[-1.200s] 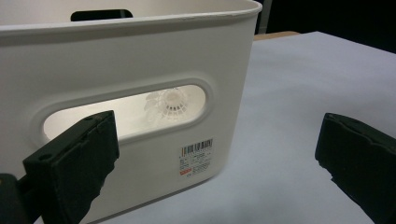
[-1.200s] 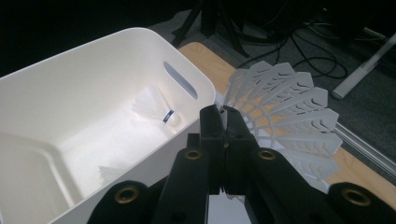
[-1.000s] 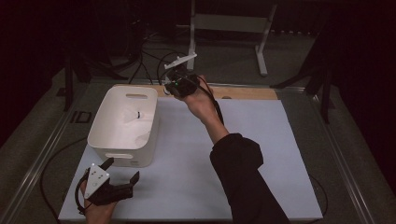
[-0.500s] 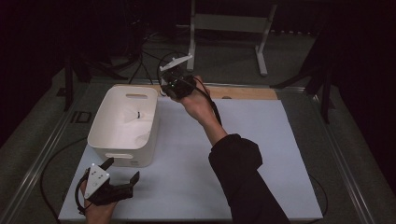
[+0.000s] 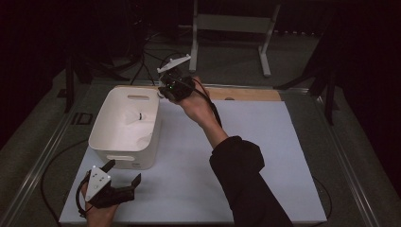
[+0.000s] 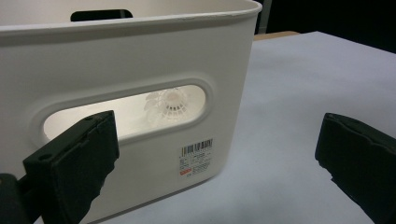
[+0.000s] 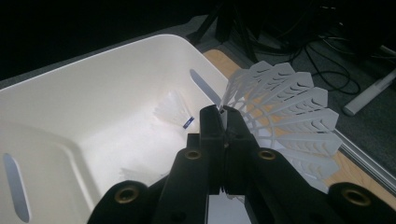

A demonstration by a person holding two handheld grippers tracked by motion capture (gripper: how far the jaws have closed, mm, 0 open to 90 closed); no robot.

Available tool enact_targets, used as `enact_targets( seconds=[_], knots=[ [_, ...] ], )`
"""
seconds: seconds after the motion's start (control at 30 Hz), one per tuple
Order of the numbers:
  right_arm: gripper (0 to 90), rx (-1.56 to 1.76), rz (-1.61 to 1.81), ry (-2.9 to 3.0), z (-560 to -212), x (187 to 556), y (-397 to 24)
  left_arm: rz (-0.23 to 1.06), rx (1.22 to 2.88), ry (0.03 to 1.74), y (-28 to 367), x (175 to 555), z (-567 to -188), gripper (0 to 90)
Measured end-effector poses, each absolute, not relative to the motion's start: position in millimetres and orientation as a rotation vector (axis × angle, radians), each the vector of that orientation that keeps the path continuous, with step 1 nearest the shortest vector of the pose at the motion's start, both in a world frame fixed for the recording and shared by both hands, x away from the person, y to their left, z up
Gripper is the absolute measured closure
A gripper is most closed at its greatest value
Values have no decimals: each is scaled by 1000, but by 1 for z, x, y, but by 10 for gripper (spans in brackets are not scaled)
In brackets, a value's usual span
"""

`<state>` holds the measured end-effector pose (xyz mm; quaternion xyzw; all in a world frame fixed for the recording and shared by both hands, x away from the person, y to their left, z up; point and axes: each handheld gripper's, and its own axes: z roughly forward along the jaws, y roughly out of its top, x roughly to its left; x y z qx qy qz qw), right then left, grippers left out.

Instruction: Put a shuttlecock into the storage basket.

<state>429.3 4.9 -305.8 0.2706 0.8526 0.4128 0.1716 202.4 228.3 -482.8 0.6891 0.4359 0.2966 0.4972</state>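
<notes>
A white plastic bin (image 5: 101, 125) stands on the left of the table with a white shuttlecock (image 5: 135, 116) lying inside. My right gripper (image 5: 164, 91) hovers at the bin's far right corner, shut on a white plastic shuttlecock (image 7: 285, 112) pinched by its skirt. In the right gripper view the jaws (image 7: 224, 114) point over the bin (image 7: 93, 60), where a feathered shuttlecock (image 7: 173, 112) rests on the floor. My left gripper (image 5: 124, 174) sits low at the table's near left, open, facing the bin's wall (image 6: 140, 56). A shuttlecock (image 6: 170, 105) shows through the handle slot.
A white mat (image 5: 265, 142) covers the table, with a wooden strip (image 5: 246, 93) along its far edge. A metal stand (image 5: 227, 23) and cables lie on the floor beyond. The bin's near wall carries a barcode label (image 6: 196, 156).
My right gripper has edged slightly left toward the bin's rim, still holding the shuttlecock. The left gripper has stayed put.
</notes>
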Motion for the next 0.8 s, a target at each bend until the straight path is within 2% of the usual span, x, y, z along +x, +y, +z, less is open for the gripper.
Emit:
enact_targets(
  seconds=[0.8],
  knots=[
    [887,698,1197,2454,-304,422,22,717,1669,1055,229,202,-483,3]
  ],
)
